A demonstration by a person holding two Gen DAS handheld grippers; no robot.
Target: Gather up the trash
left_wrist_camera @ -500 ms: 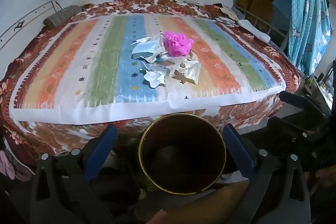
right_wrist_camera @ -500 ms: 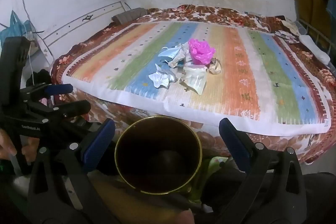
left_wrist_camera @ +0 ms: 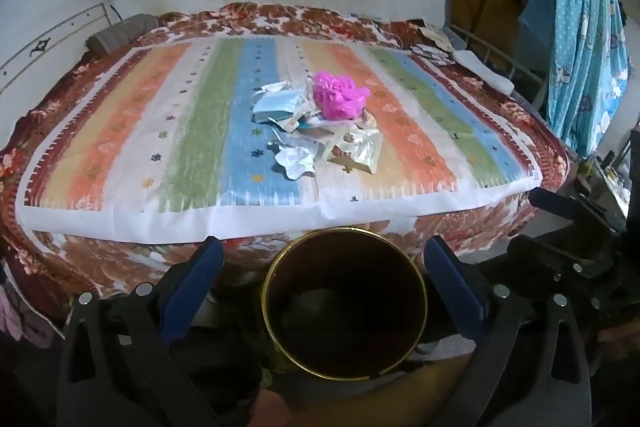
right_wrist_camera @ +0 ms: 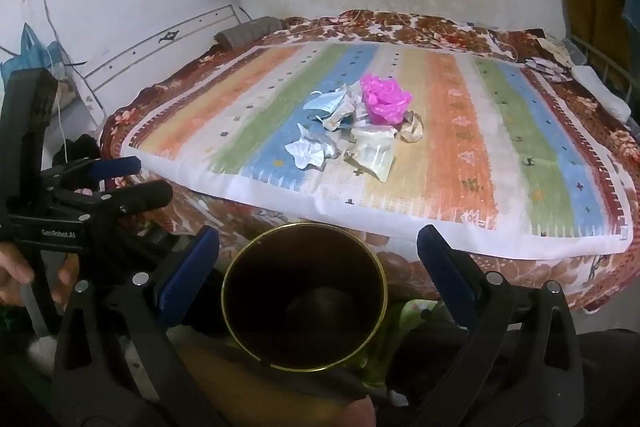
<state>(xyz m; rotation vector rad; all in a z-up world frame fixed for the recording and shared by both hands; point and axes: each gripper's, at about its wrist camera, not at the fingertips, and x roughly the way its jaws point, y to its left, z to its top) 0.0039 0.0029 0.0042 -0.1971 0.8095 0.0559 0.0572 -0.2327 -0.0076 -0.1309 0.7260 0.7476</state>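
The left gripper [left_wrist_camera: 323, 281] and right gripper [right_wrist_camera: 318, 269] both hang with fingers wide apart and nothing between the pads. Low in the frame stands a dark bin [left_wrist_camera: 344, 303], hard-walled, with a brassy rim. At centre, on the striped cloth [left_wrist_camera: 200, 131], lies the trash: a soft pleated mask [left_wrist_camera: 276, 105], crumpled paper [left_wrist_camera: 294, 163], a puffy pink bag [left_wrist_camera: 338, 97] and a glossy wrapper [left_wrist_camera: 358, 151]. All look light and yielding; pinching a raised fold should hold best.
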